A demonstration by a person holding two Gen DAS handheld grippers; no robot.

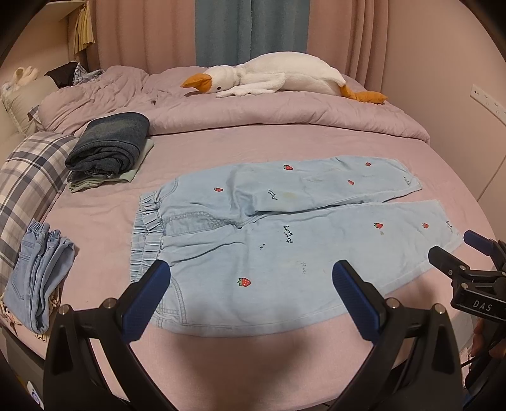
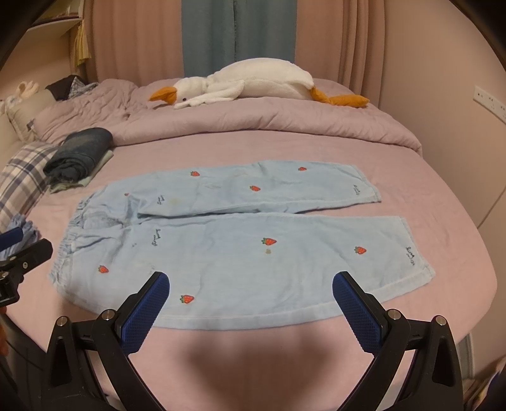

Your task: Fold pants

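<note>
**Pink bedroom under warm light**

A wide bed with a smooth pink sheet (image 2: 411, 196) fills the room beneath warm, dim indoor light. A rumpled mauve quilt (image 2: 253, 123) is pushed toward the far side. Behind it hang floor-length pink curtains (image 2: 132, 41) flanking a blue-grey curtain panel (image 2: 208, 34). A plain cream wall (image 1: 474, 57) at right carries a white strip of power sockets (image 1: 488, 99). Pale shelving (image 2: 57, 25) stands in the left corner.
</note>
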